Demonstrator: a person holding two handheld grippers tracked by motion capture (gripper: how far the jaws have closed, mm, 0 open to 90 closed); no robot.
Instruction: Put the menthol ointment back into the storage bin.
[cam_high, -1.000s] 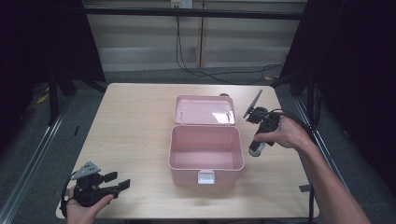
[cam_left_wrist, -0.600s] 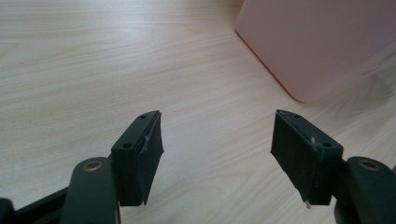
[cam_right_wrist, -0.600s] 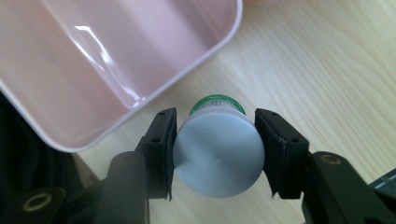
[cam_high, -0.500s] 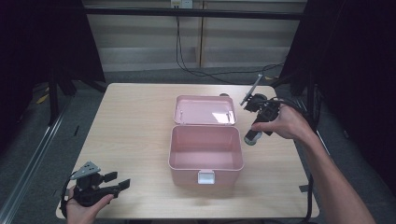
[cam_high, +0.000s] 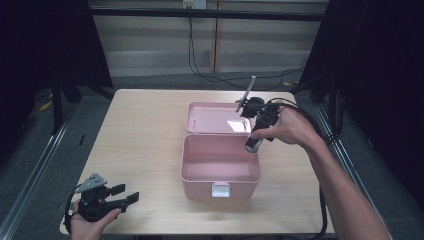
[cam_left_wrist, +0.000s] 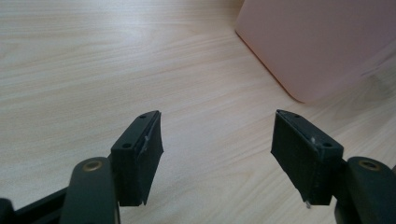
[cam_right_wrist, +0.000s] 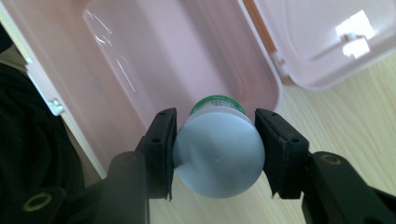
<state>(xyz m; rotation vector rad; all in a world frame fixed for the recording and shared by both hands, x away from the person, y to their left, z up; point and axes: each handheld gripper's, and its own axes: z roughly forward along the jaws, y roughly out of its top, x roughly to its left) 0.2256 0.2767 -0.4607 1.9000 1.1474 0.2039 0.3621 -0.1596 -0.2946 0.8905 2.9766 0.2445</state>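
A pink box (cam_high: 220, 172) stands open in the middle of the wooden table, its lid (cam_high: 217, 119) laid back flat behind it. My right gripper (cam_high: 254, 145) hangs over the box's back right corner, shut on a small bottle (cam_right_wrist: 218, 148) with a pale grey cap and a green band. In the right gripper view the bottle points down into the box's bare pink inside (cam_right_wrist: 140, 70). My left gripper (cam_high: 125, 197) rests at the table's front left corner, open, with nothing between its jaws (cam_left_wrist: 217, 154). The box's rounded corner (cam_left_wrist: 322, 46) shows ahead of it.
The table (cam_high: 140, 135) has wide bare wood to the left of the box. A white latch (cam_high: 220, 189) sits on the box's front wall. Cables trail from the right gripper off the table's right edge. Dark floor and black frames surround the table.
My right hand has lifted the bottle off the table to the right of the box and carried it left, over the box's back right corner. The left gripper stayed put.
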